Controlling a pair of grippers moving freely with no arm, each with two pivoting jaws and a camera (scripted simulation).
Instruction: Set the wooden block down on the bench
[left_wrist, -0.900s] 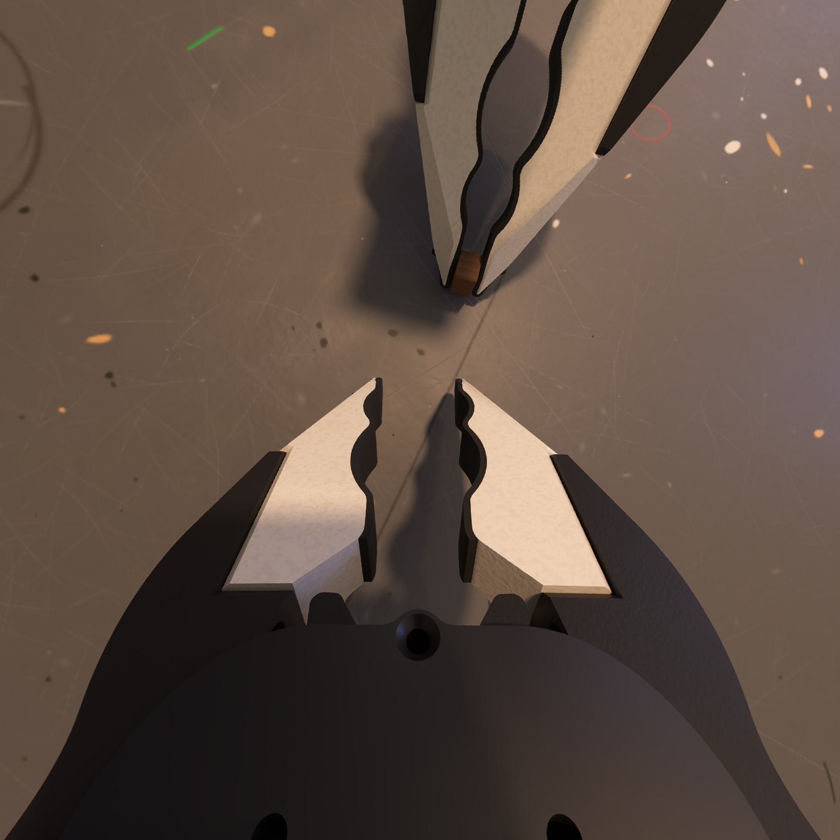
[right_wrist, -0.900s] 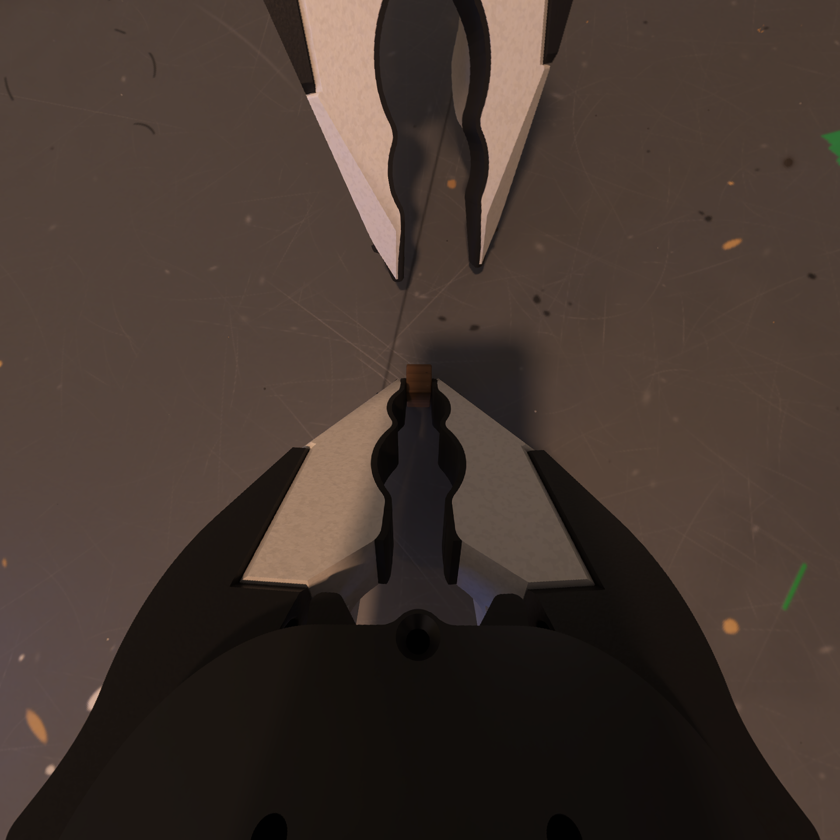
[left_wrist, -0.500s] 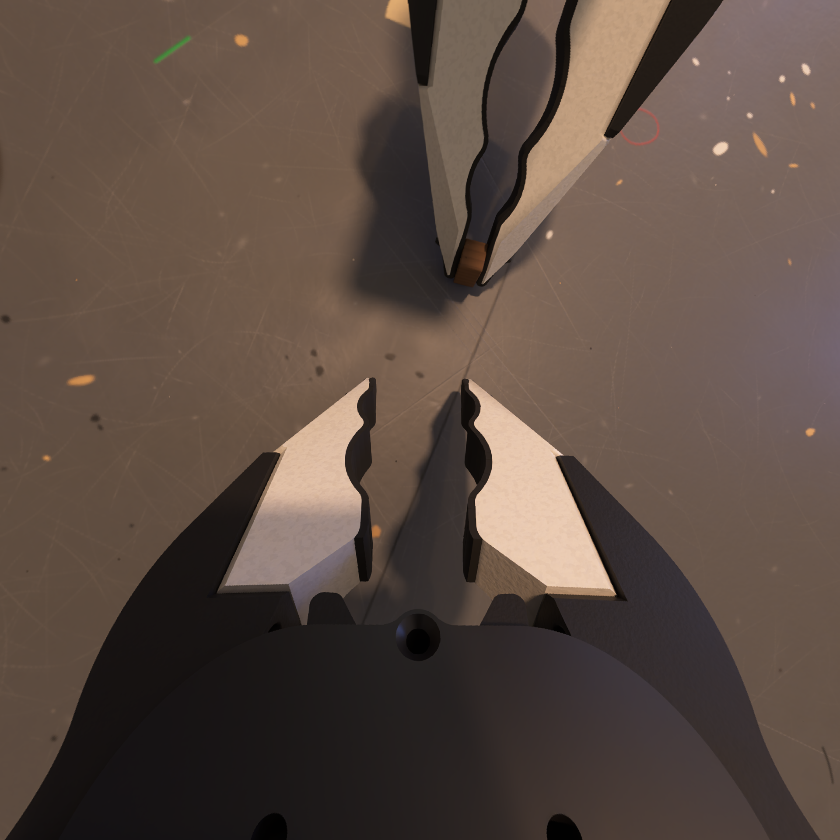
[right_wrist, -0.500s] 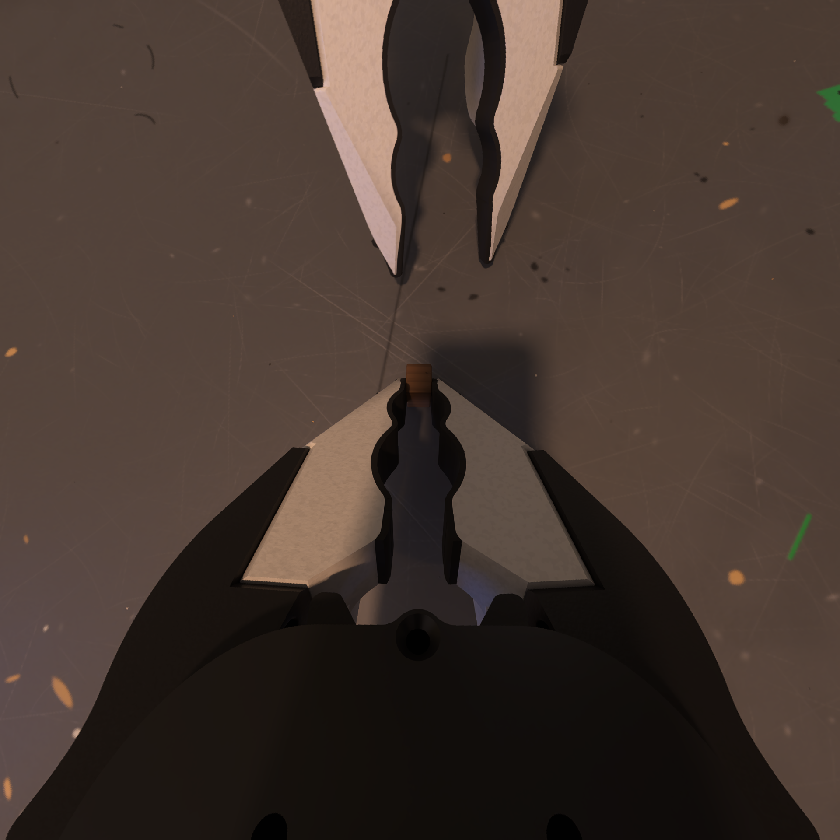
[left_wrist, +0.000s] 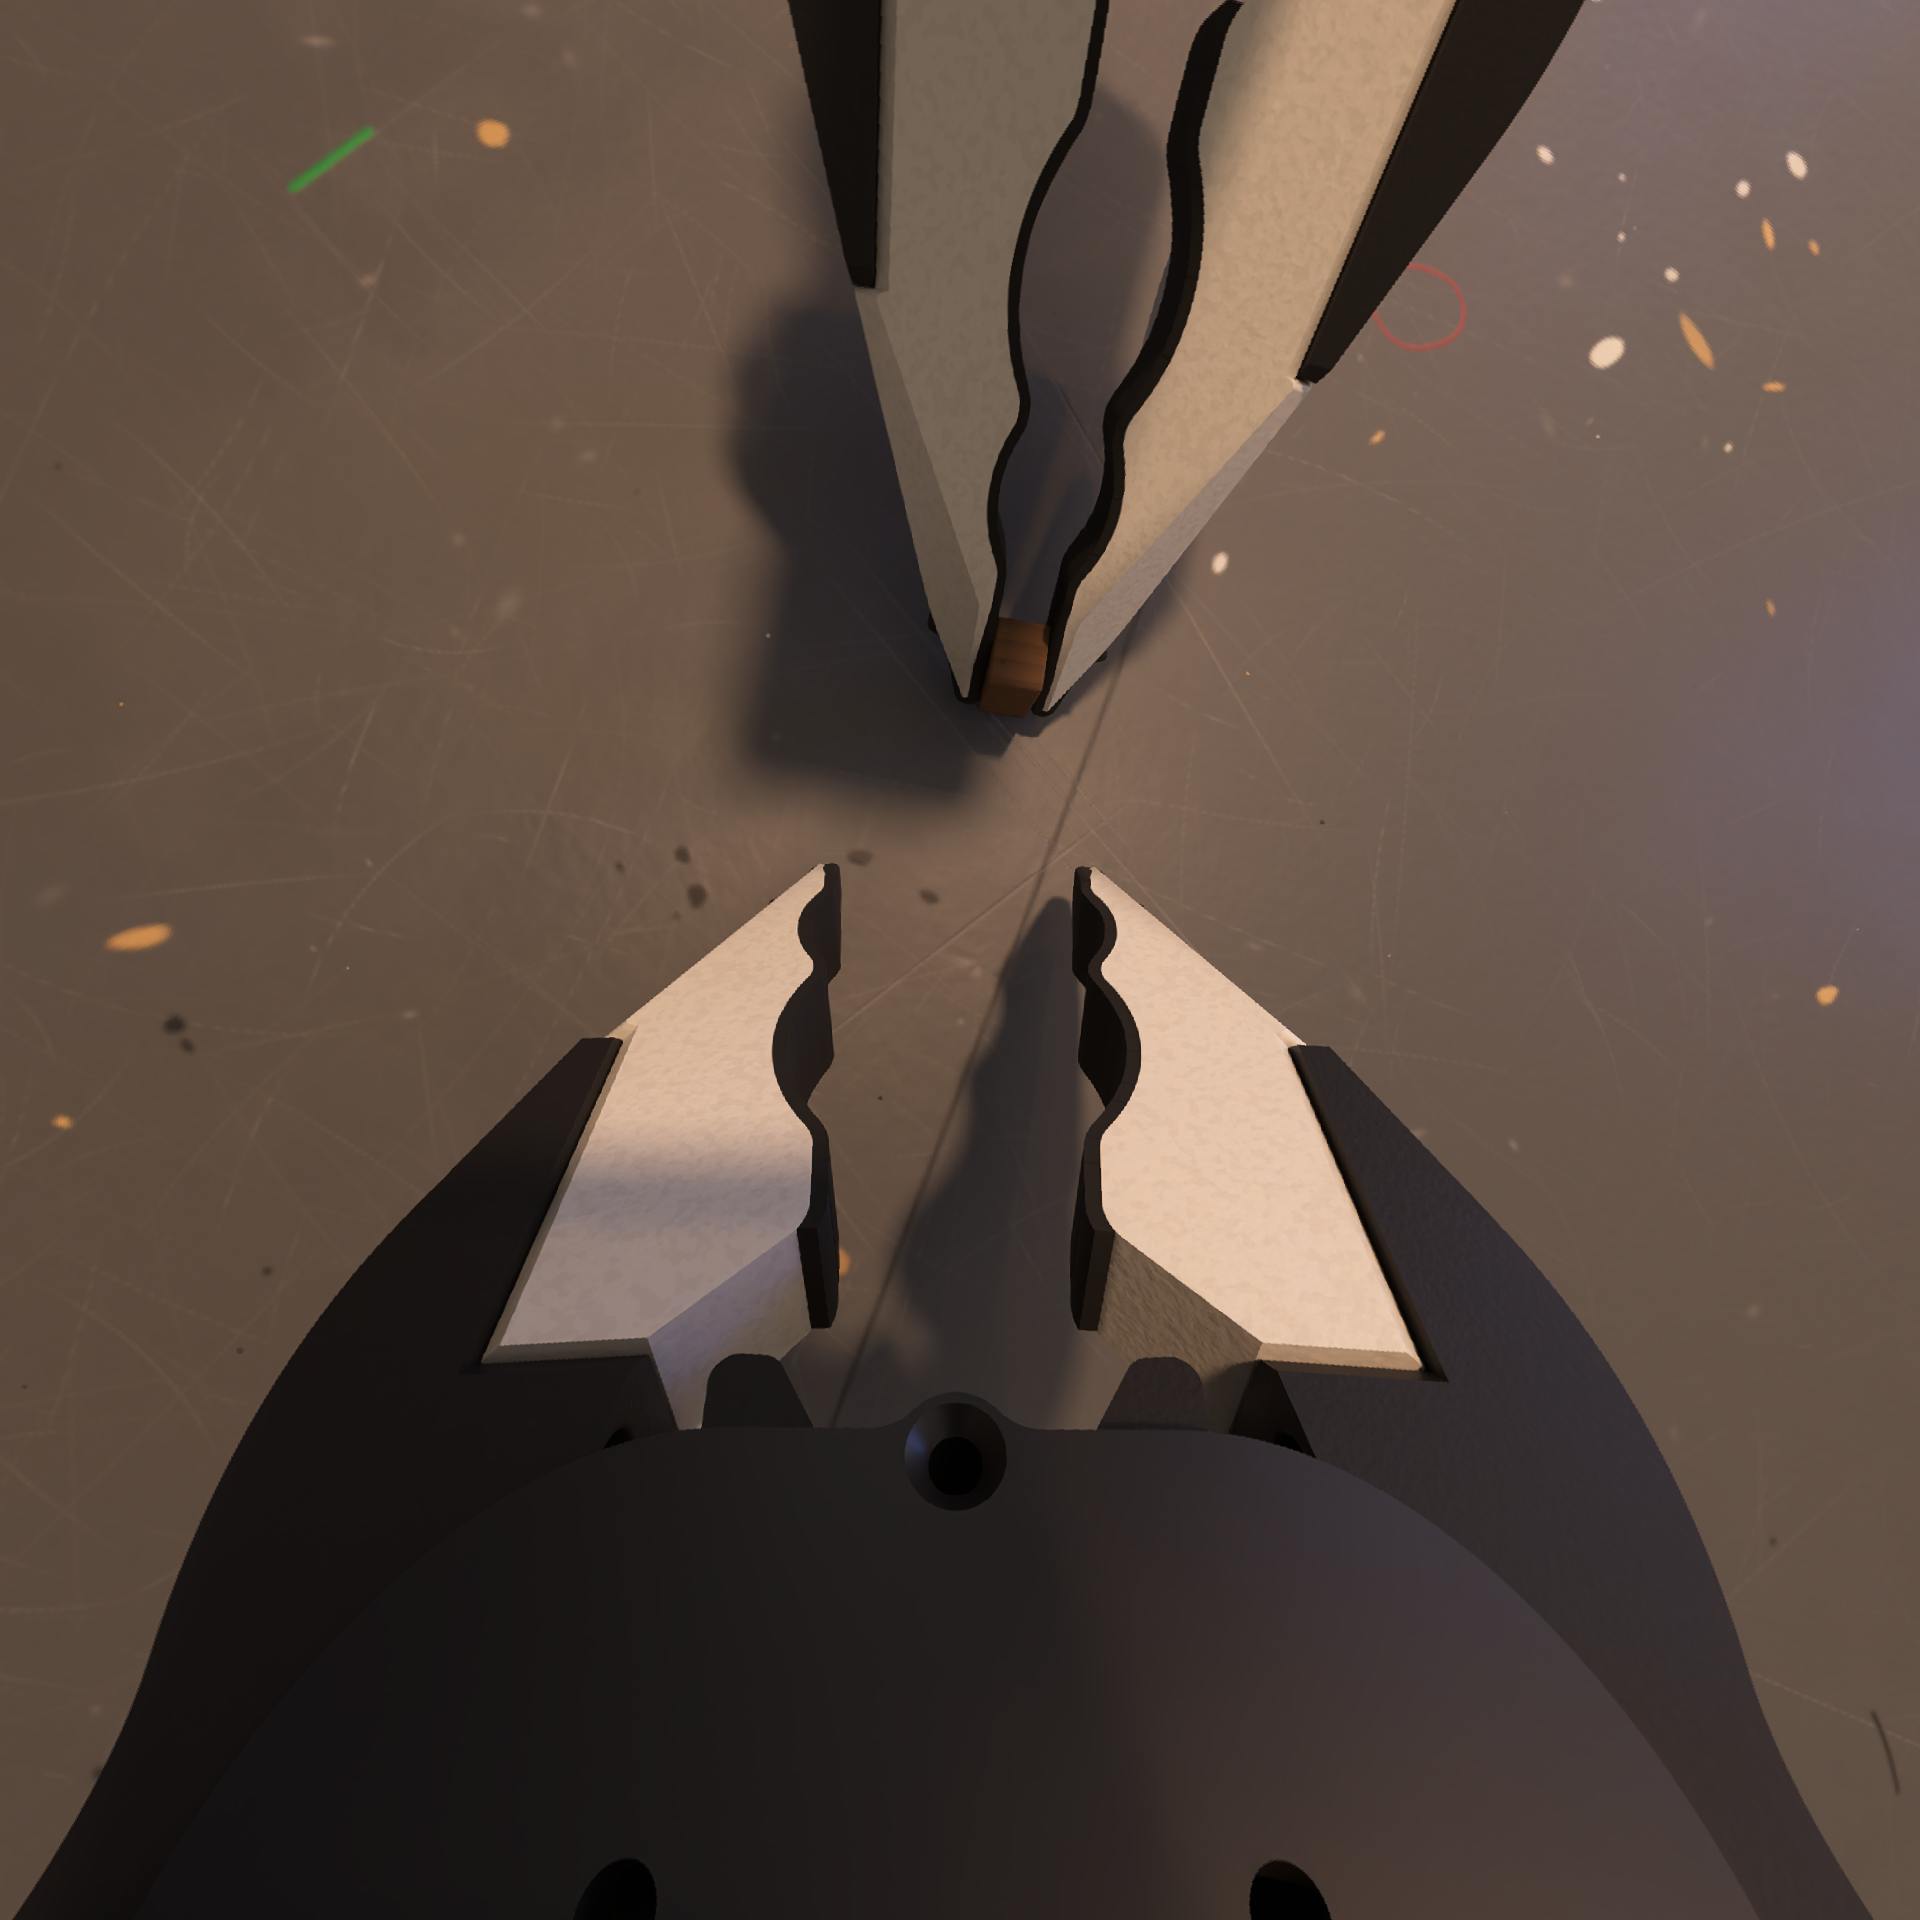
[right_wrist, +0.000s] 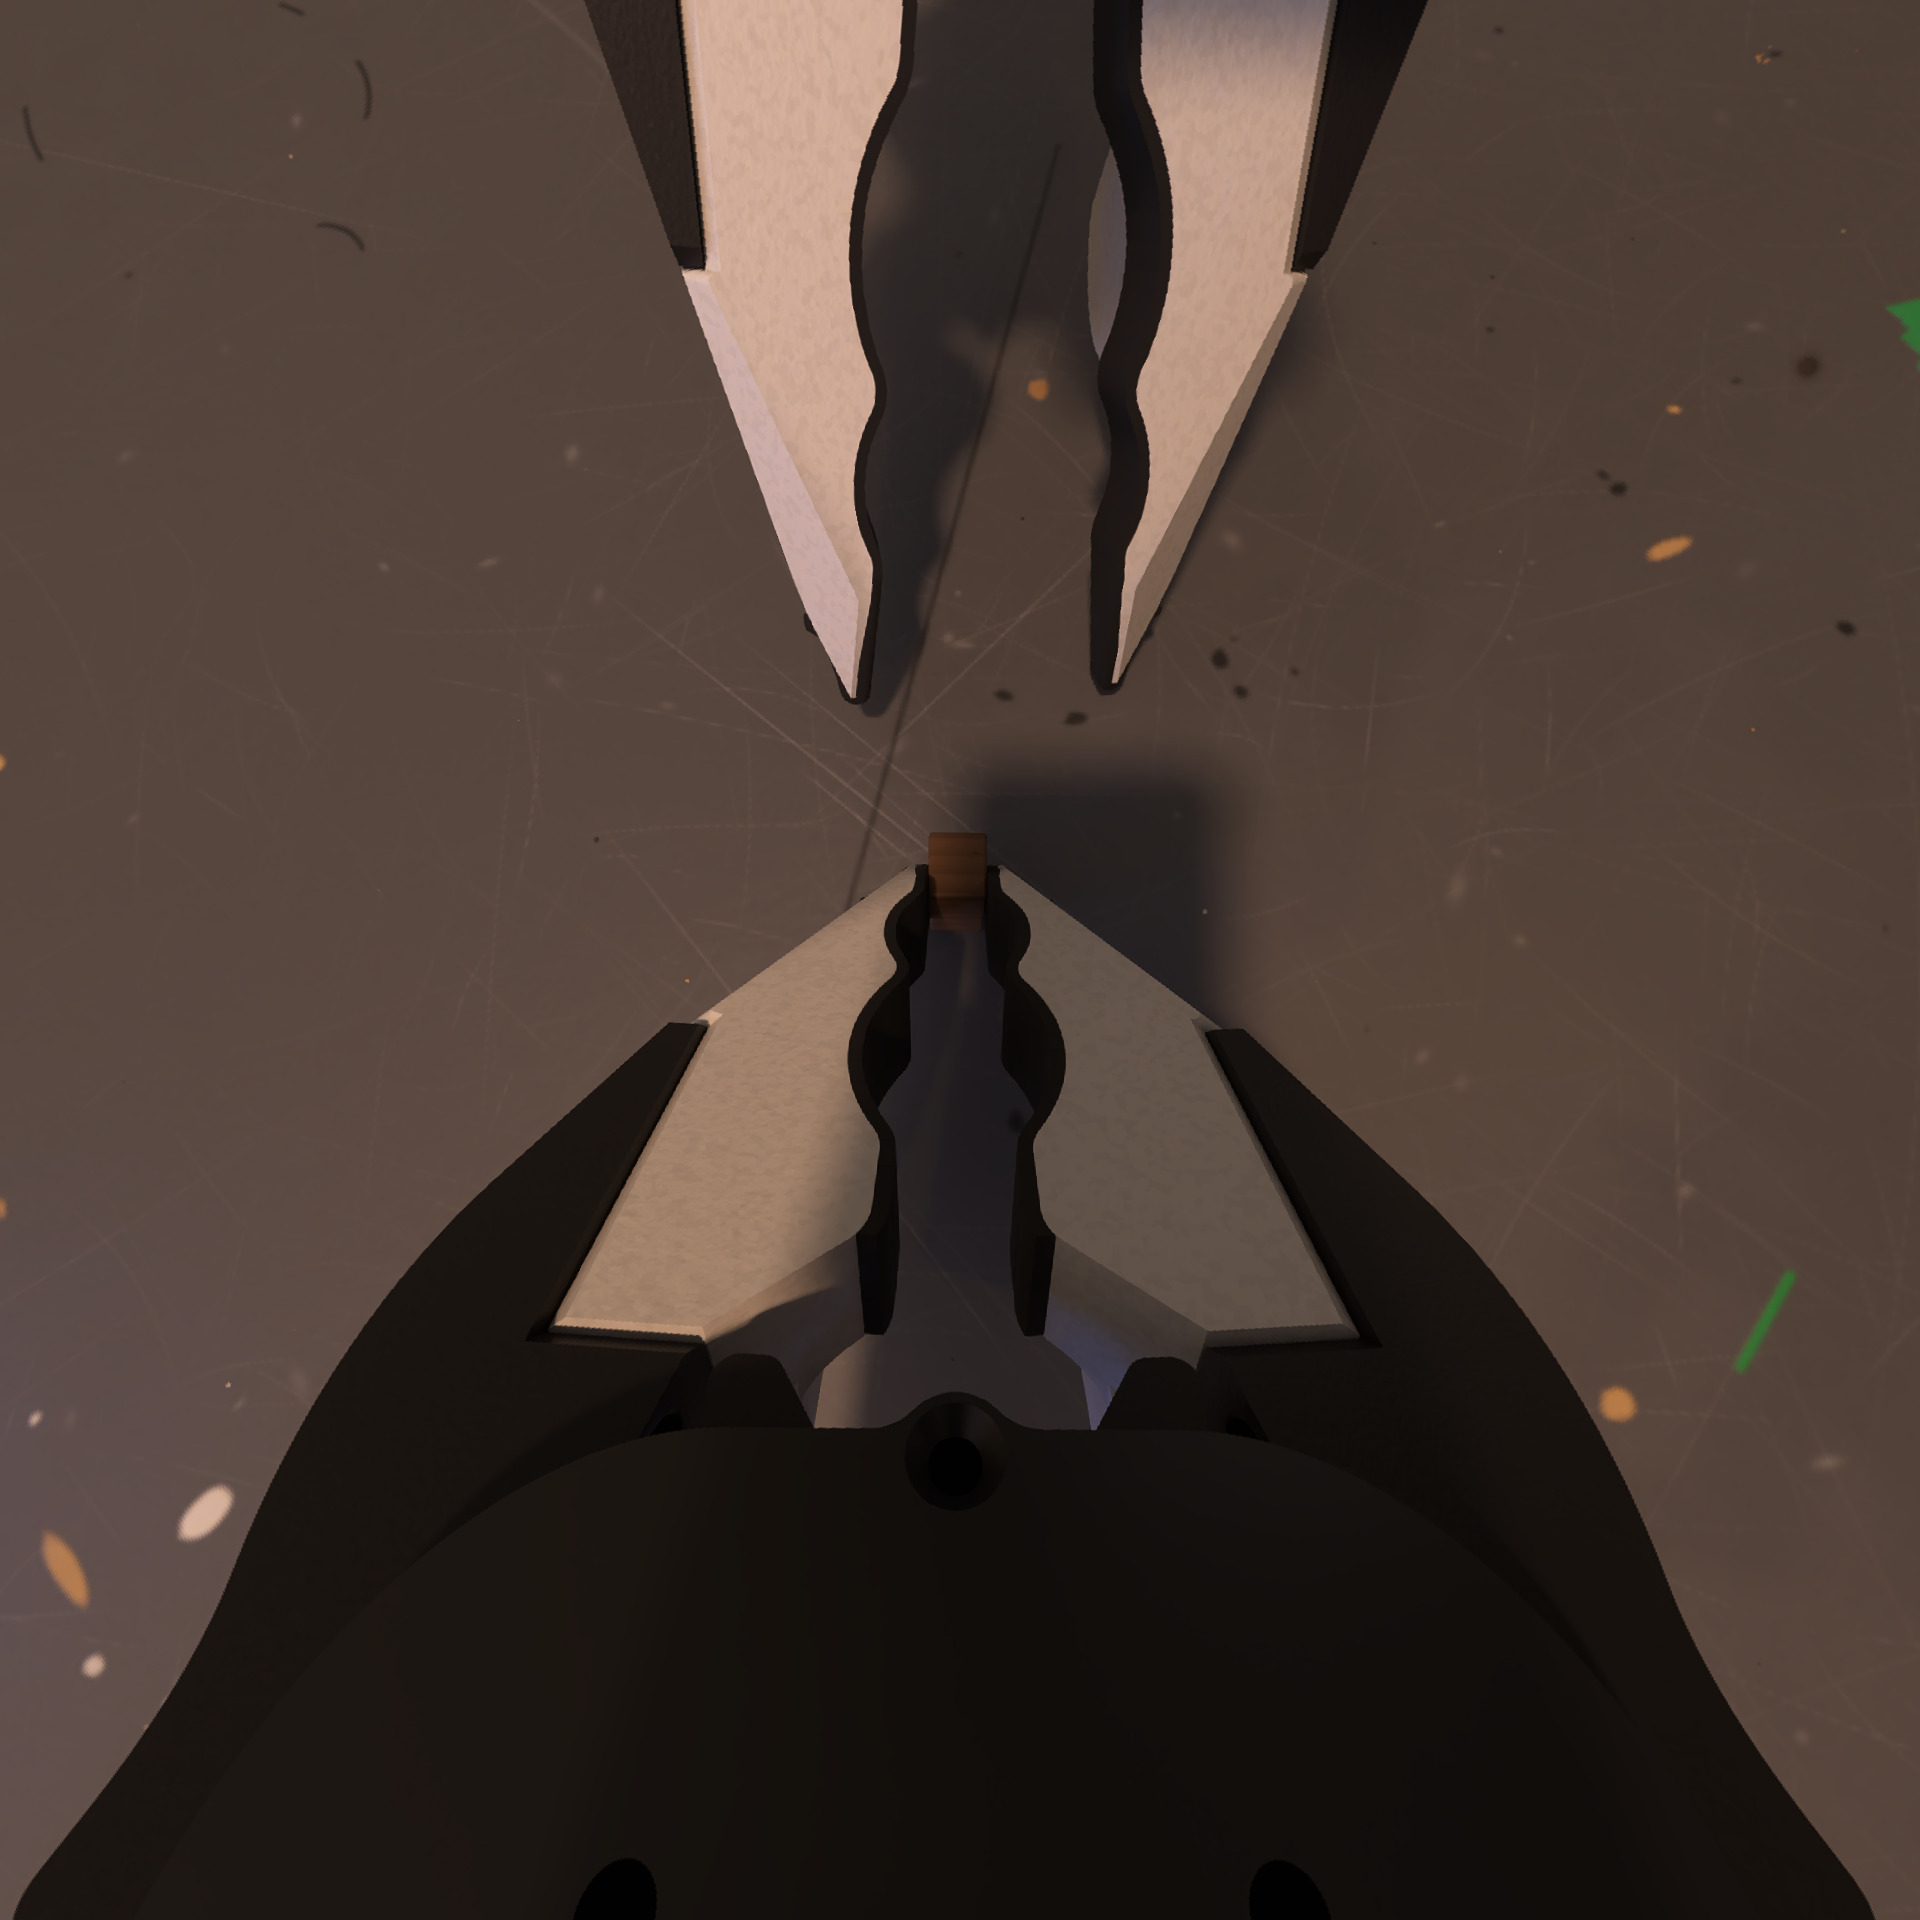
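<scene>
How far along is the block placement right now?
Done: the right gripper has the wooden block pinched at its fingertips, low over the bench. In hand: lowering; contact can't be confirmed. Left: release and retreat. The left gripper is open and empty.

Scratched, paint-flecked matt bench (left_wrist: 416, 623); grained wooden block (left_wrist: 1013, 667).
</scene>
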